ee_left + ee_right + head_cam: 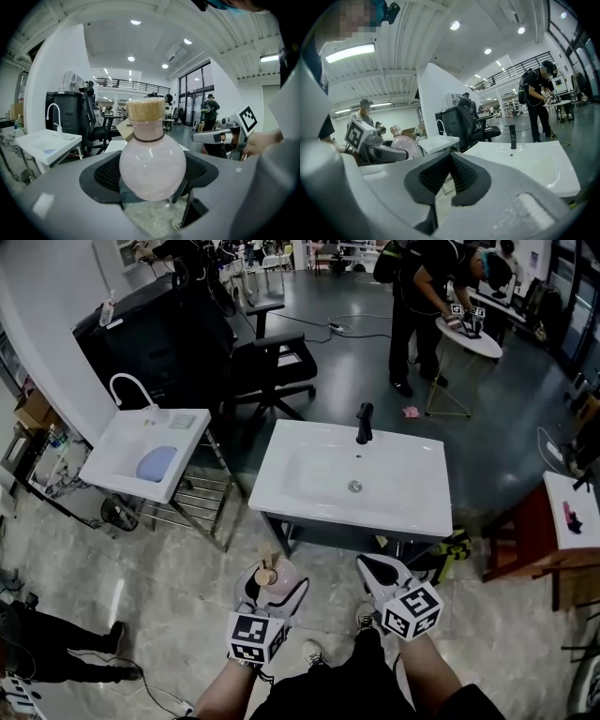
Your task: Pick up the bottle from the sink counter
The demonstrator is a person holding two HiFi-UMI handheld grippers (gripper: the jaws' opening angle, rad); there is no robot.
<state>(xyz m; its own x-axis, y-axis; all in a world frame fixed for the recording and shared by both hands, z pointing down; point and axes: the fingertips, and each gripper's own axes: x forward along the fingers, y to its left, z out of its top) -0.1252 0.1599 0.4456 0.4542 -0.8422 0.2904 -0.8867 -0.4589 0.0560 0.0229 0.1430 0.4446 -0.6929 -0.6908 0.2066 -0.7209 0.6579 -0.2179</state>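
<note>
A round pale-pink bottle [283, 587] with a cork stopper is clamped between the jaws of my left gripper [277, 579]. It hangs over the floor, just short of the front edge of the white sink counter [412, 512]. In the left gripper view the bottle [152, 164] stands upright and fills the gap between the pads. My right gripper [380, 568] is beside it, also in front of the counter, shut with nothing in it. The right gripper view shows its pads [461, 176] pressed together, and the bottle [407, 144] off to the left.
A black faucet [364, 423] stands at the back of the sink counter. A smaller white sink [122, 470] on a metal frame is to the left, a black office chair [272, 371] behind. A person [422, 306] works at a round white table [489, 343] far right. A red table [525, 540] stands right.
</note>
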